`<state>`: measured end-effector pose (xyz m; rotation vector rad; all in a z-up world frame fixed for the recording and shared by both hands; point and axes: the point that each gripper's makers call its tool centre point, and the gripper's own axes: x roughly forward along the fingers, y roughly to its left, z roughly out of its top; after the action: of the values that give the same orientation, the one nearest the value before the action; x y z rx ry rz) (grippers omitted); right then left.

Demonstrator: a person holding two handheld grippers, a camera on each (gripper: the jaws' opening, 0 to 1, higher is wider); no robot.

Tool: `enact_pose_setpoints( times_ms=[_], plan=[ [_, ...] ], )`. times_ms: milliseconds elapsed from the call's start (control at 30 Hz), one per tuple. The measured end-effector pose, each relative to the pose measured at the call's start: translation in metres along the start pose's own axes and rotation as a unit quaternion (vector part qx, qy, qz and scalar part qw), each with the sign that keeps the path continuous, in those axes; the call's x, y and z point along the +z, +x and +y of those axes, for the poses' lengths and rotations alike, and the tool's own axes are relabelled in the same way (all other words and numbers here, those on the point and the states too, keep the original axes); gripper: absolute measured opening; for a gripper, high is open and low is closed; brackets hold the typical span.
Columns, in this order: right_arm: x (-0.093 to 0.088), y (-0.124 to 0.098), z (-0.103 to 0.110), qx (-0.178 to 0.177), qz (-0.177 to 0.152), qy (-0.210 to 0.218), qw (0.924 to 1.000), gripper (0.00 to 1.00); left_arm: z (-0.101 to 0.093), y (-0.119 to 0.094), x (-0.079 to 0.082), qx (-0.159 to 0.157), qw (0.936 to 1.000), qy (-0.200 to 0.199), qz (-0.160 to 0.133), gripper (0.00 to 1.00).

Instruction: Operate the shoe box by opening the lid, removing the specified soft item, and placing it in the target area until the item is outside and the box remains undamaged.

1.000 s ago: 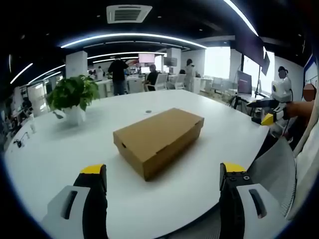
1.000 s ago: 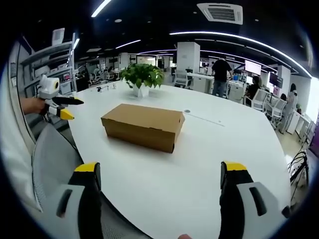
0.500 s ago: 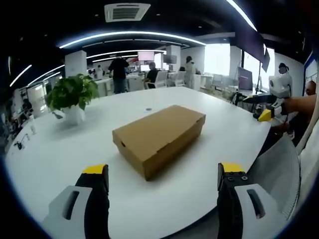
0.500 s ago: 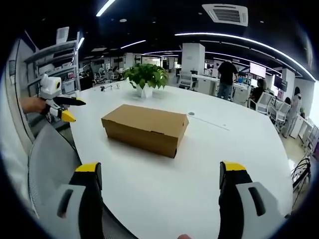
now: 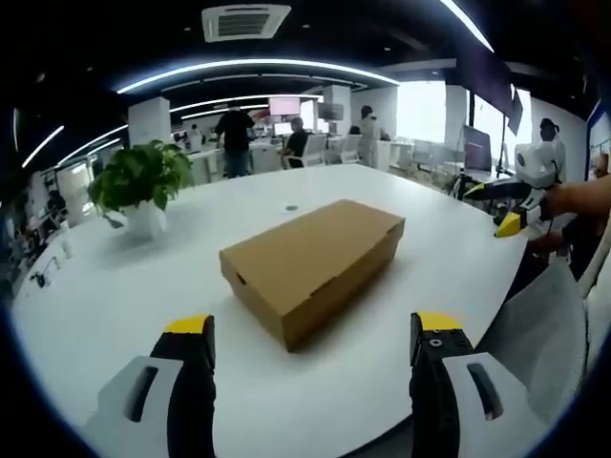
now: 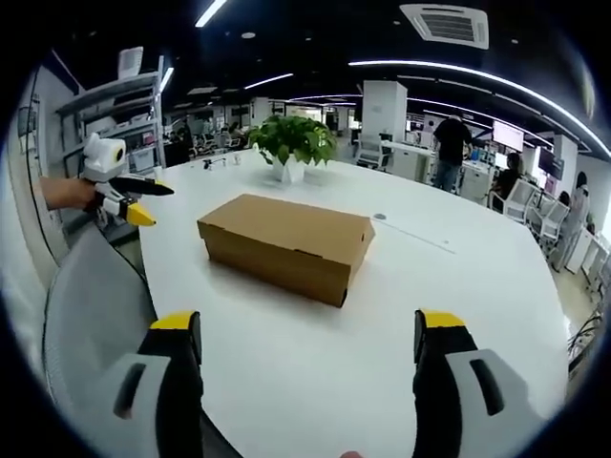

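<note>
Brown cardboard shoe box (image 5: pixel 313 264), lid shut, lying flat near the middle of a white round table (image 5: pixel 115 296); seen in the right gripper view (image 6: pixel 286 242) set at an angle, its contents hidden by the lid. Left gripper (image 5: pixel 310 329): held low at the table's near edge, pointing at the box, yellow-tipped jaws spread wide with nothing between them, well apart from the box. Right gripper (image 6: pixel 310 329): likewise low at the edge, aimed at the box from the other side, jaws spread wide and empty. Each gripper appears in the other's view, held in a hand off the table's edge: the right one at the right of the left gripper view (image 5: pixel 516 202), the left one at the left of the right gripper view (image 6: pixel 122 186); there the jaws are too small to judge. Potted plant (image 5: pixel 140 186) in a white pot, standing on the table beyond the box. Grey chair back (image 6: pixel 91 315) beside the table, cut off by the frame. People (image 5: pixel 234 141) standing and seated among desks in the background, small and indistinct.
</note>
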<state>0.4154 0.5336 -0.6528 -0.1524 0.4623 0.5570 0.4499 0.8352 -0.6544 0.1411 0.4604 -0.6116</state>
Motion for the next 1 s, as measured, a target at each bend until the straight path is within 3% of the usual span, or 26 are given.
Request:
enact_pose_setpoints(
  times_ms=[367,1000],
  plan=[
    [0.003,0.027,-0.008,0.021,-0.007,-0.001,0.9998,0.83,0.01,0.012,-0.005,0.012,0.9998,-0.013,0.003,0.79],
    [-0.001,0.077,-0.009,0.067,0.026,-0.059,0.9957,0.71,0.023,0.039,-0.01,0.022,0.9993,-0.023,0.018,0.72]
  ],
)
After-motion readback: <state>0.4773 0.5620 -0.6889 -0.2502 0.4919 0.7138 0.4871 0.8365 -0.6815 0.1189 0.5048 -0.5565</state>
